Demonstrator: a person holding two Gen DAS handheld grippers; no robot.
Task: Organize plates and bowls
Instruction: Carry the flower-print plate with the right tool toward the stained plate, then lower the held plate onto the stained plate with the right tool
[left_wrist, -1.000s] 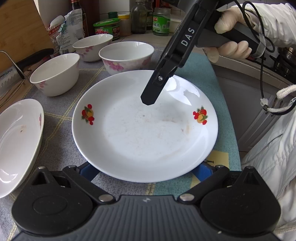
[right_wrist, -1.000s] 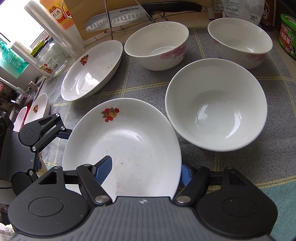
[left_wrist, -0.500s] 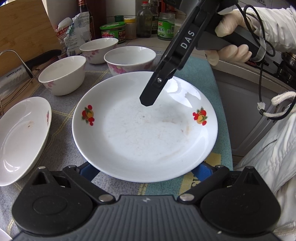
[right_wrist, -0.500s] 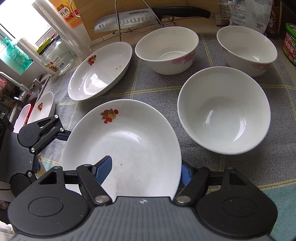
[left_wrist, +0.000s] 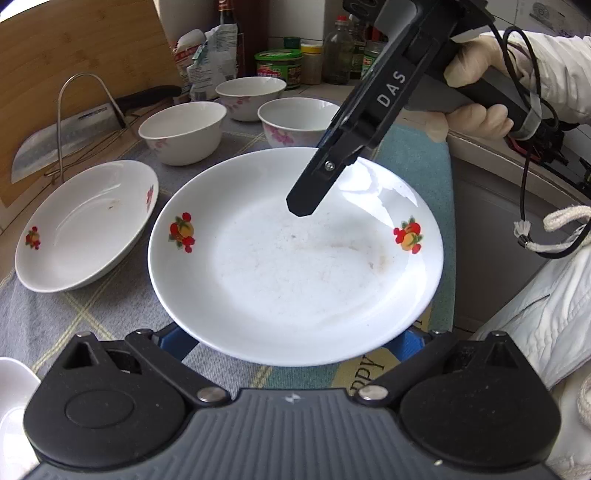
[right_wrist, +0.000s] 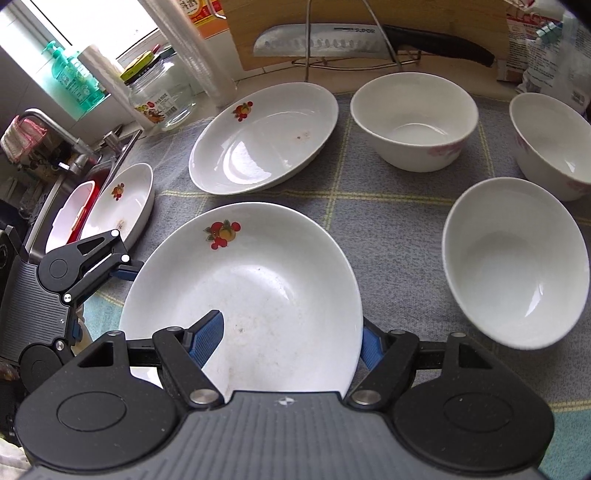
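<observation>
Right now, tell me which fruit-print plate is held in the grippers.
The front plate, gripped by the right gripper across its rim. The second plate lies free on the cloth behind it.

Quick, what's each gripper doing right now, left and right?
Left gripper: its fingers are under the fruit-print plate; a grip cannot be told.
Right gripper: shut on the same plate's rim, one finger inside, one outside.

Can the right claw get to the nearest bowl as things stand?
Probably not yet. The right claw is clamped on the rim of the fruit-print plate, one finger inside and one outside. The bowl itself stands unobstructed just beside the plate, so only the occupied claw blocks it.
</observation>
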